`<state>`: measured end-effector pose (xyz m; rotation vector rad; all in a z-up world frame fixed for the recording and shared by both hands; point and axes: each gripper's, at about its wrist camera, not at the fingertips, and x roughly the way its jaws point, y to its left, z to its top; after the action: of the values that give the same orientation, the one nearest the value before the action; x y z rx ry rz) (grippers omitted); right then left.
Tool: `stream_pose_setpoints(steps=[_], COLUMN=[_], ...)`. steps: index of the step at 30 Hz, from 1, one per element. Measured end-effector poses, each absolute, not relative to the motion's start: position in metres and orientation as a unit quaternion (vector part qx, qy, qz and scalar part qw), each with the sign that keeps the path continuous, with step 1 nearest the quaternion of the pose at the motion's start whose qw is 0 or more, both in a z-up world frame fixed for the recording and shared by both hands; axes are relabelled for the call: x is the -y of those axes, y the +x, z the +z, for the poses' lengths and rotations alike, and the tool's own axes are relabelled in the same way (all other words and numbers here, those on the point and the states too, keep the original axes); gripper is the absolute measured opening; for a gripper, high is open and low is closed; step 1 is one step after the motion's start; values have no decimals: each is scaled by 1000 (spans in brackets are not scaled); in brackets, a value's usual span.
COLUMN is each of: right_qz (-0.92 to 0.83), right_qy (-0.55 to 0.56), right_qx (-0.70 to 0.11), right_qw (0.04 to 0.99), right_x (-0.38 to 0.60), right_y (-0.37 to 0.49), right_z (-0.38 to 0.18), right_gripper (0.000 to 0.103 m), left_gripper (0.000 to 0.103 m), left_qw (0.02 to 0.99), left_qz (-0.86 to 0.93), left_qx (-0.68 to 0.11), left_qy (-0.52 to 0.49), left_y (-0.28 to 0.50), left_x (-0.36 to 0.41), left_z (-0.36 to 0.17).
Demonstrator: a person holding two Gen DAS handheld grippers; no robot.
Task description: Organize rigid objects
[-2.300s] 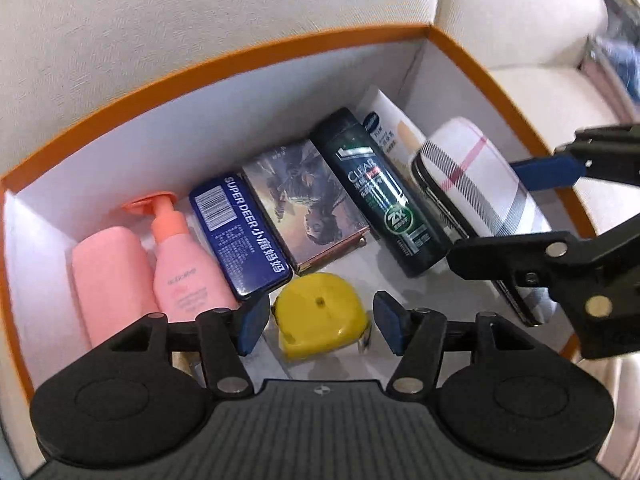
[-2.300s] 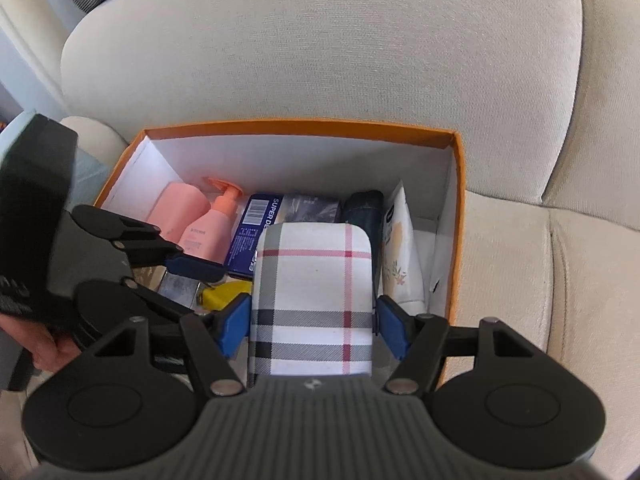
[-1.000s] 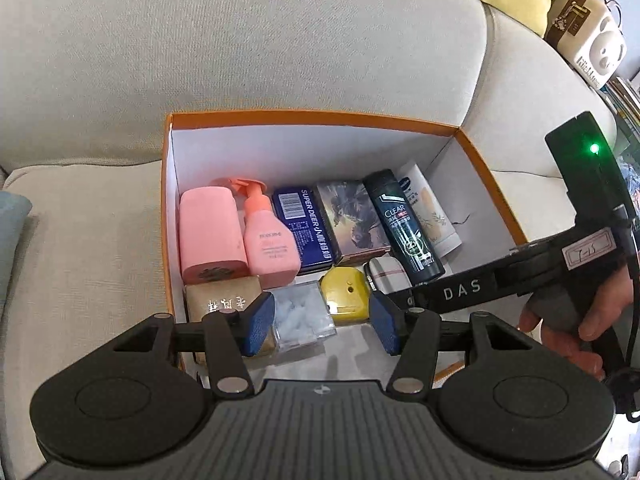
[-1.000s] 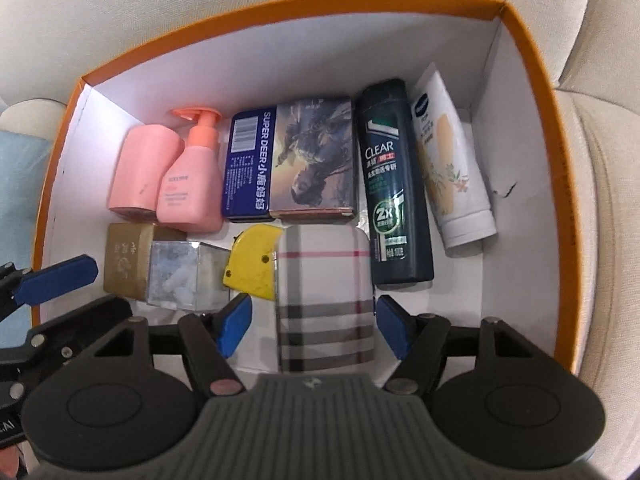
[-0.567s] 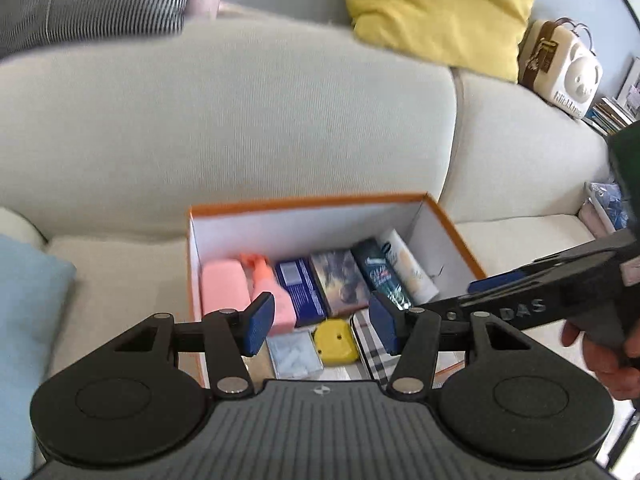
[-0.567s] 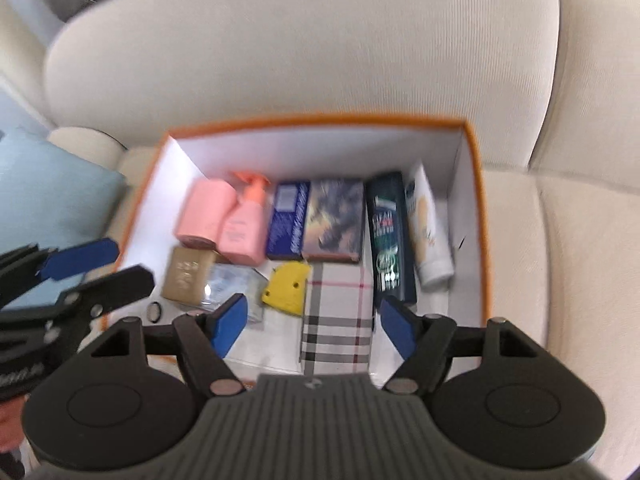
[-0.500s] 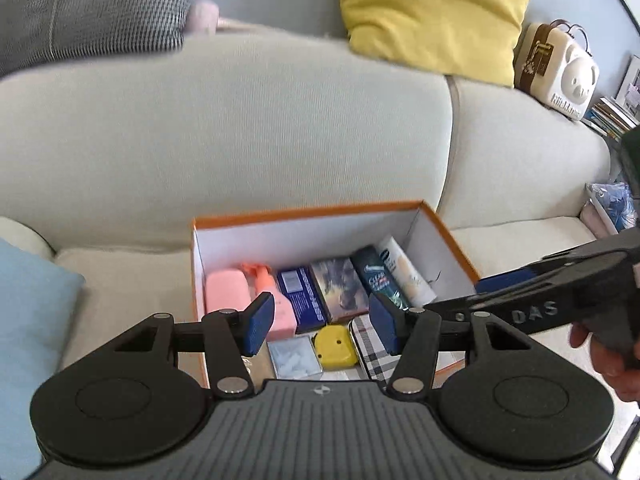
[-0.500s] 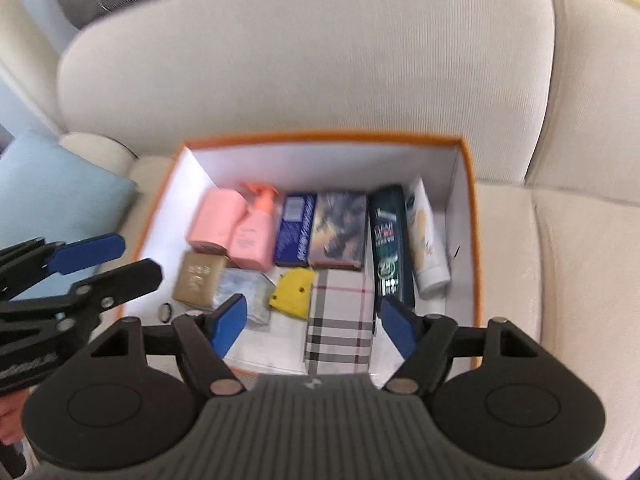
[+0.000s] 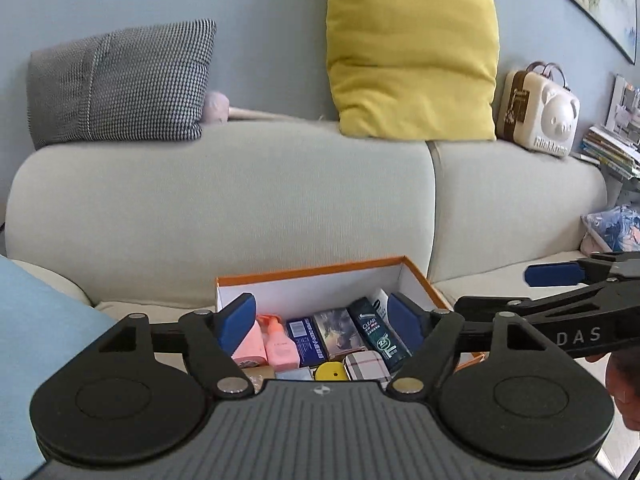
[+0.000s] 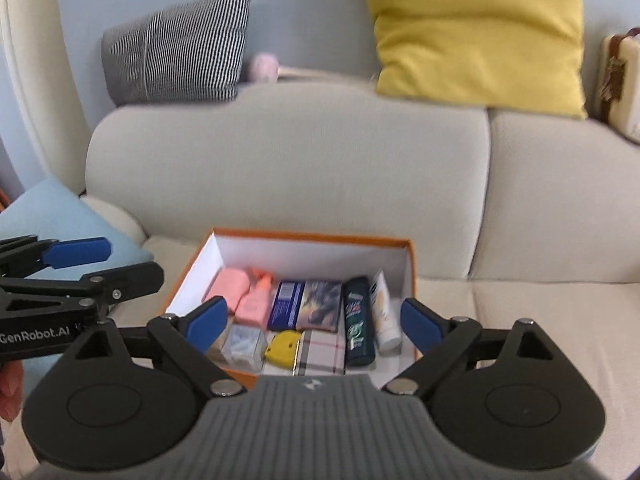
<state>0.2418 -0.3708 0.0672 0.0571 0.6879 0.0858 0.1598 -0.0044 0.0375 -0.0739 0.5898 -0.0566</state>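
An orange-rimmed white box [image 10: 312, 237] [image 9: 308, 271] sits on the sofa seat. In it lie a plaid case [image 10: 322, 346] [image 9: 366, 365], a yellow tape measure [image 10: 282, 348], a dark shampoo bottle [image 10: 358, 330] [image 9: 378, 336], a white tube [image 10: 385, 316], a blue tin [image 10: 286, 304], a picture box [image 10: 320, 304], two pink bottles [image 10: 244, 294] and a clear box [image 10: 242, 342]. My left gripper [image 9: 322, 322] and right gripper [image 10: 314, 320] are both open, empty and held back above the box.
The beige sofa back [image 9: 240, 208] rises behind the box. A yellow cushion [image 9: 412, 68], a grey checked cushion [image 9: 120, 84] and a pig-shaped case [image 9: 538, 114] sit on top of it. A light blue pillow [image 10: 60, 220] lies left of the box.
The right gripper set the plaid case down in the box beside the tape measure and opened. Both grippers then pulled up and back from the box.
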Motion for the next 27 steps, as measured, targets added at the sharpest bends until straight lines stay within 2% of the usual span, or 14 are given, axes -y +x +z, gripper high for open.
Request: stream_pose_setpoints(steps=[4, 9, 10, 12, 16, 21, 27], right_qz=[20, 4, 3, -3, -20, -26, -28], right_qy=[42, 38, 37, 35, 44, 39, 45], right_qx=[-298, -262, -258, -256, -259, -263, -284], right_qw=[953, 964, 965, 966, 965, 964, 957], right_x=[370, 362, 360, 355, 348, 343, 340], right_y=[220, 196, 193, 189, 182, 177, 172], right_z=[69, 67, 65, 58, 44, 33, 17], right_gripper=[101, 101, 101, 101, 101, 101, 101], left_gripper=[97, 98, 103, 103, 103, 103, 103], left_qw=[968, 976, 976, 976, 971, 964, 957], left_qz=[-16, 50, 66, 88, 88, 113, 95], left_qx=[-250, -208, -202, -192, -207, -238, -268], left_qy=[-32, -44, -47, -59, -76, -30, -52], left_y=[141, 123, 120, 115, 110, 105, 98], left_x=[7, 0, -2, -5, -6, 6, 11], left_z=[39, 35, 33, 28, 16, -4, -16])
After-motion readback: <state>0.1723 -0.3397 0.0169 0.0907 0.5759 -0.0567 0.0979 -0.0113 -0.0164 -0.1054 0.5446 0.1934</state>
